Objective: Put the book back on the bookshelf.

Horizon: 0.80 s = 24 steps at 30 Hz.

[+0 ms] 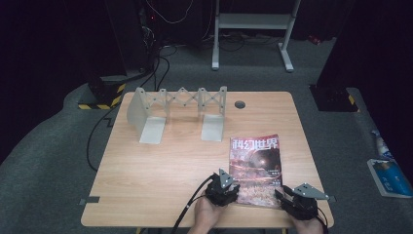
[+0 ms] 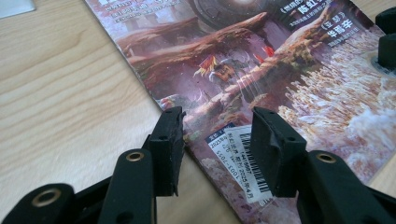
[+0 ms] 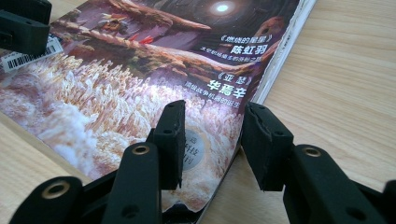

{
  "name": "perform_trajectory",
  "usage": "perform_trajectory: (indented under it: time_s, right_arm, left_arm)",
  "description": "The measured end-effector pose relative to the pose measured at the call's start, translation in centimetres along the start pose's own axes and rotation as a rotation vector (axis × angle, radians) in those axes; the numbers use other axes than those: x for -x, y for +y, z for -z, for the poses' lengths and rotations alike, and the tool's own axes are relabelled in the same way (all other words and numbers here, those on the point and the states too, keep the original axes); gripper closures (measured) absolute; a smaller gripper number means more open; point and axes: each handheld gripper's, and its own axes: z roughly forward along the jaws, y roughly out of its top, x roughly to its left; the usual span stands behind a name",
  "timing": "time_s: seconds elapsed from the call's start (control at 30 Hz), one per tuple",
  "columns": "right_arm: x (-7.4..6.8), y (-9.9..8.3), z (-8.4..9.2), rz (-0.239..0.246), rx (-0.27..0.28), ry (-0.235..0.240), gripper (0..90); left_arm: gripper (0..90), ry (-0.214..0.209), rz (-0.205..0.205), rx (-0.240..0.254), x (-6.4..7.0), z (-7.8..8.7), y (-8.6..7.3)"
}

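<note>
magazine (image 2: 261,70) top part: cut off by the upper edge in the left gripper view
magazine near corner: hidden behind the jaws in the right gripper view
barcode sticker (image 2: 243,161) print: partly covered by a jaw, digits too small to read
forearms: cut off at the bottom edge of the high view
objects on the floor (image 1: 387,170), right edge of the high view: cut off, too small to tell
background, top of the high view: too dark to tell

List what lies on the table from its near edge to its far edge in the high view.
Right gripper and left gripper at the near edge → magazine → folding metal book rack → round grommet hole by the far edge.
</note>
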Motion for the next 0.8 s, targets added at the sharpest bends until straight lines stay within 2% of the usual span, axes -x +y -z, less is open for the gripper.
perform_trajectory:
  time_s: [0.17,0.3,0.33,0.5,0.8]
  right_arm:
    - [-0.5,-0.1,0.1,0.013,-0.001,0.019,60.0]
    - [-1.0,0.0,0.1,0.025,-0.01,0.037,60.0]
    - [-1.1,0.0,0.1,0.026,-0.012,0.04,60.0]
    - [-1.4,0.0,0.0,0.035,-0.008,0.058,60.0]
    - [-2.3,0.2,-0.4,0.063,-0.008,0.091,60.0]
  left_arm:
    - [54.3,-0.007,0.001,0.003,-0.1,0.8,-0.8]
    - [54.1,0.008,-0.001,-0.007,0.0,1.5,-1.2]
    - [54.1,0.004,0.01,-0.008,0.0,1.7,-1.3]
    - [54.1,0.019,0.014,-0.009,0.1,2.2,-1.8]
    - [54.0,0.046,0.048,0.014,-0.1,3.5,-3.1]
